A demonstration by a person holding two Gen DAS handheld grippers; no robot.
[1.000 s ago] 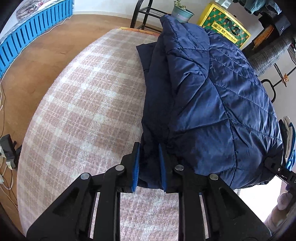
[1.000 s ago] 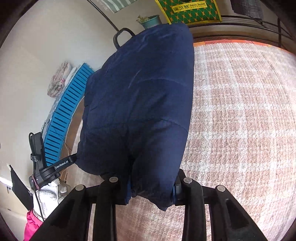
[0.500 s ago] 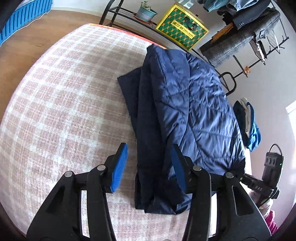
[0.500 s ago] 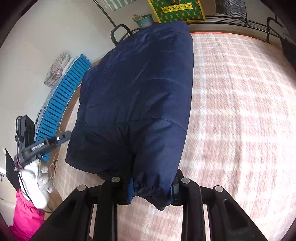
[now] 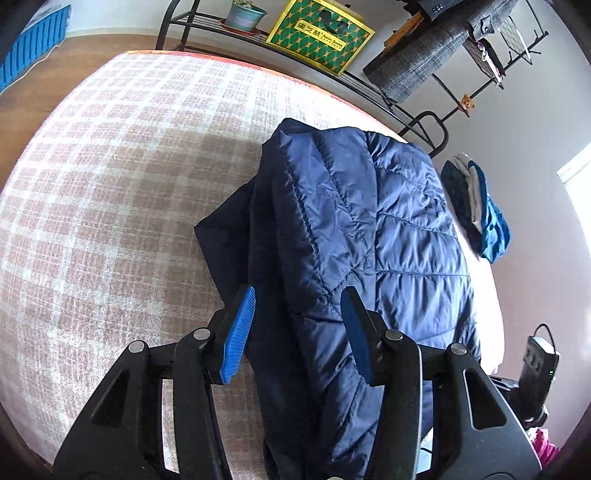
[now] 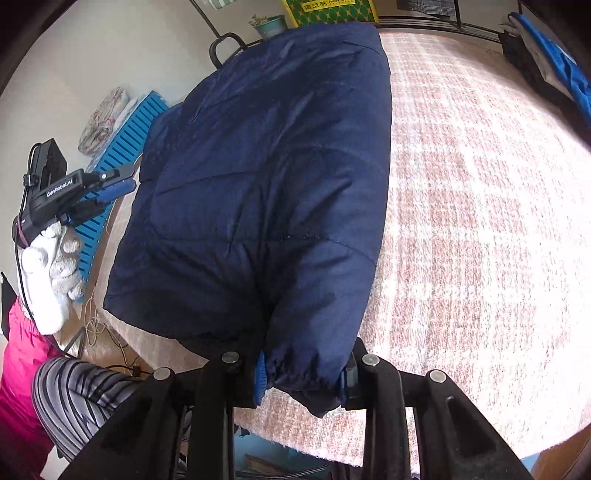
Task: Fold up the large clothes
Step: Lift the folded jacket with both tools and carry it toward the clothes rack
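Navy quilted jacket (image 5: 369, 236) lying folded lengthwise on the pink plaid rug (image 5: 110, 206), long axis running away from both cameras.

From the left wrist view: stitched diamond quilting on the jacket's upper face, a flat darker flap poking out from under it onto the rug, a yellow-green patterned box (image 5: 319, 35) and a potted plant (image 5: 242, 14) on a low rack beyond the jacket's far end, a heap of blue and grey clothes (image 5: 476, 210) off the jacket's far side. None of that stitching detail shows from the right wrist, where the jacket (image 6: 266, 177) looms as a dark bulk with an elastic-gathered cuff or hem nearest the lens.

From the right wrist view only: a white-gloved hand (image 6: 50, 266) to the jacket's side, carrying the left gripper (image 6: 110, 186); a blue slatted panel (image 6: 122, 147) behind it; striped leggings (image 6: 77, 387) and a pink garment (image 6: 20, 369) below.

Left gripper (image 5: 297, 332) tilted down over the jacket's near end, blue pads (image 5: 238, 332) spread apart, having just been opening, fabric below the gap but neither pad pressing on it. Right gripper (image 6: 303, 376) angled steeply down at the jacket's near edge, pads clamped on the gathered hem, having just eased slightly wider, fabric bulging out between and over them.
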